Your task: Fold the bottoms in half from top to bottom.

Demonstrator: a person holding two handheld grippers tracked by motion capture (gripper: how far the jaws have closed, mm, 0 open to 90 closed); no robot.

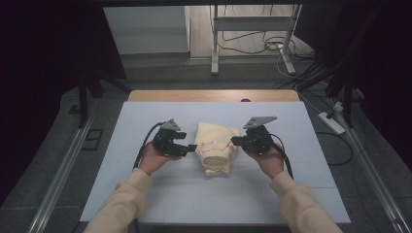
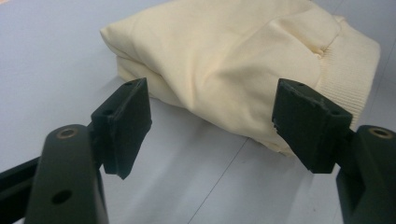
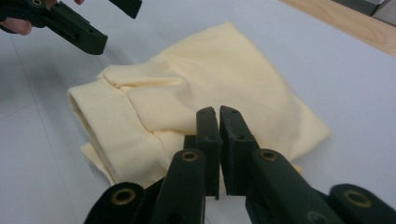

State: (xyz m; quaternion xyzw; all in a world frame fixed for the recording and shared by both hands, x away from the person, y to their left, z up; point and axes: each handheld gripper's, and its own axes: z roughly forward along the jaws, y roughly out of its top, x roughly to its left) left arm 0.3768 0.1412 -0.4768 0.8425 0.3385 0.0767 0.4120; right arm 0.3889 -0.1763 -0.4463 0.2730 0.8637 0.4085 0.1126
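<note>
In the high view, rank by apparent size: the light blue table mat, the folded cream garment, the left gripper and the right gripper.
1. light blue table mat
2. folded cream garment
3. left gripper and right gripper: they look about alike, so no order between them.

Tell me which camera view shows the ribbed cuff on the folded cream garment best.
The right gripper view: the ribbed cuff faces the camera, with its ribs and rolled edge plain. The left gripper view catches its ribbing at the garment's far right edge, partly behind a jaw. In the high view the garment is too small to show ribbing.
</note>
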